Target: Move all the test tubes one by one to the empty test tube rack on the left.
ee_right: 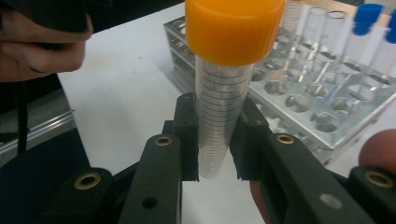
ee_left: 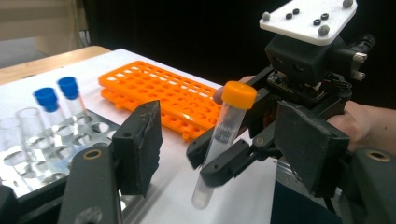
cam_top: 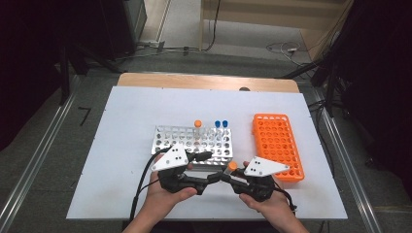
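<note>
- Right gripper (ee_right: 219,154) clamped on orange-capped tube (ee_right: 224,88), held near-upright above the white table (cam_top: 121,145), just in front of the metal rack (cam_top: 167,138).
- Left gripper (ee_left: 224,154) jaws apart, flanking the tube, pads not touching.
- Tube's long axis crosses the left jaws' gap; left is placed for handover.

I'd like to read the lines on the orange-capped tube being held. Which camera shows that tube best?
The right gripper view: the orange-capped tube stands close up between the jaws, its printed lines clear. The left gripper view shows the whole tube farther off, clamped in the right hand-held gripper. The high view shows little beyond its cap.
</note>
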The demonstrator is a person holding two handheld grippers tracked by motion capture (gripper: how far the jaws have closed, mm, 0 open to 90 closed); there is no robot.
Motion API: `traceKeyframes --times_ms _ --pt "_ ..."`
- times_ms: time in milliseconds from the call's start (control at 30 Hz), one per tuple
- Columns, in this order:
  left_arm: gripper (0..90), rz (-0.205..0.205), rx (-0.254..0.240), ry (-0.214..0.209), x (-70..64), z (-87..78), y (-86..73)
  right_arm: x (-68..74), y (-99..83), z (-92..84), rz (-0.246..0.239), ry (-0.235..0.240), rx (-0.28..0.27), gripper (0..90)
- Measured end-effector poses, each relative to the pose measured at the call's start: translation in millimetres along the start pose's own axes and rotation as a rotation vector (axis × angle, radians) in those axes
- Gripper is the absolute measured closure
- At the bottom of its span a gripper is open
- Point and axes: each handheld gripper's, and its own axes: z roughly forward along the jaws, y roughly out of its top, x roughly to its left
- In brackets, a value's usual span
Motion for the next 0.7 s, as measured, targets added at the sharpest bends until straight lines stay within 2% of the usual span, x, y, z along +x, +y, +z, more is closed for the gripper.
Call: traceKeyframes --times_ms 300,500,700 --pt "42.6 0.022 0.042 -0.054 -3.4 8.3 -1.5 6.5 1.4 4.4 -0.019 0.034 0.005 72.5" --pt "47.6 0.01 0.062 -0.063 -4.0 15.2 -2.5 10.2 2.1 5.3 -0.024 0.047 0.009 72.5" --pt "58.1 0.014 0.077 -0.075 -5.5 19.0 -3.9 15.1 3.2 6.4 -0.035 0.068 0.014 72.5"
